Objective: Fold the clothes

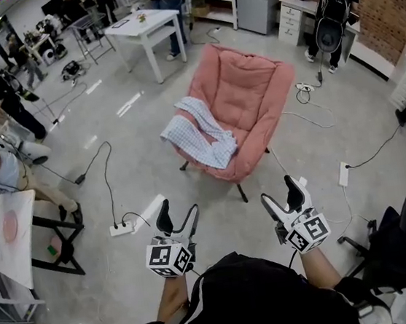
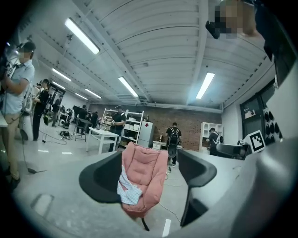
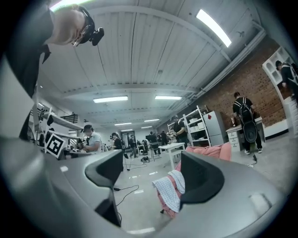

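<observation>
Concrete floor (image 1: 132, 122), black cables (image 1: 106, 178) trailing; pink padded chair (image 1: 249, 89) holds a blue-white checked cloth (image 1: 198, 130), likely a shirt. Left gripper (image 1: 178, 210) and right gripper (image 1: 278, 191) gape wide, empty.

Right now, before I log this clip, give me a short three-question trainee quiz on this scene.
1. True or false: the left gripper touches the checked garment.
2. The jaws of the right gripper are: A) open and empty, B) shut on cloth, C) shut and empty.
3. What does the garment lie on?
Key: 1 false, it is held well short of it; 2 A; 3 the pink chair, draped over the front edge of its seat.
</observation>
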The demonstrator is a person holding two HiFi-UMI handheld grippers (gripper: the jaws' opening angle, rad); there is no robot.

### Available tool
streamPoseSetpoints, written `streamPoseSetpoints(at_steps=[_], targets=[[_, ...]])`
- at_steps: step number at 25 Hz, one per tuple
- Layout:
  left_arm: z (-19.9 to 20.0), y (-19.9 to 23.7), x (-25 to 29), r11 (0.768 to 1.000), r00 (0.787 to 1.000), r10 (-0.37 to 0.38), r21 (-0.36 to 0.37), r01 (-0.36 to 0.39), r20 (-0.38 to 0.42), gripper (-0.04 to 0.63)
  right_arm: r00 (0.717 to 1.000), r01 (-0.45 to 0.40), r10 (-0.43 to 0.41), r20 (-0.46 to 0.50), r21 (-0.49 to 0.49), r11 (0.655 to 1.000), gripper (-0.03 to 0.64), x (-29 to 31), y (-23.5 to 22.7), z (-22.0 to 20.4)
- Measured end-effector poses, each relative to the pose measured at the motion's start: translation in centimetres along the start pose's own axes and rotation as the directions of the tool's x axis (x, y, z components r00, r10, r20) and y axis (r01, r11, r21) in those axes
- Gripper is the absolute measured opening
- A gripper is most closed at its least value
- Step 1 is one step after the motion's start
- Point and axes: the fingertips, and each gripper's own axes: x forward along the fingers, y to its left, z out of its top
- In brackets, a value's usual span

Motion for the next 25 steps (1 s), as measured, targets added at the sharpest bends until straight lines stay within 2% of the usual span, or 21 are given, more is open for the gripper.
streamPoseSetpoints(at_steps=[1, 7, 9, 10, 20, 25], targets=[[0.1, -0.1, 0.0, 1.0, 1.0, 0.005, 0.01, -0.005, 0.002, 0.391, 1.0, -0.002, 0.002, -0.001, -0.004, 1.0, 0.368, -0.1, 0.1, 0.0], [0.4, -1.5, 0.2, 1.0, 1.0, -0.012, 0.027, 0.012, 0.004, 0.405, 1.0, 0.028, -0.028, 0.006, -0.035, 0.999, 0.372, -1.3, -0.7, 0.3], [0.3, -2.2, 0.5, 0.999, 1.0, -0.019, 0.029, 0.019, -0.001, 0.405, 0.999, 0.043, -0.043, 0.014, -0.032, 0.999, 0.444, -2.1, -1.4, 0.5], [0.1, -2.6, 0.7, 0.999, 1.0, -0.025, 0.03, 0.025, -0.005, 0.408, 0.999, 0.049, -0.048, 0.018, -0.027, 0.998, 0.453, -2.5, -1.8, 0.6], [-2.2, -9.4, 3.2, 0.995, 0.996, -0.078, 0.052, 0.08, -0.049, 0.413, 0.99, 0.14, -0.14, 0.021, -0.003, 0.99, 0.451, -10.2, -8.5, 0.9], [-3.7, -11.2, 4.6, 0.993, 0.991, -0.101, 0.059, 0.106, -0.089, 0.417, 0.983, 0.186, -0.186, 0.014, 0.006, 0.983, 0.453, -12.0, -10.8, 0.0]])
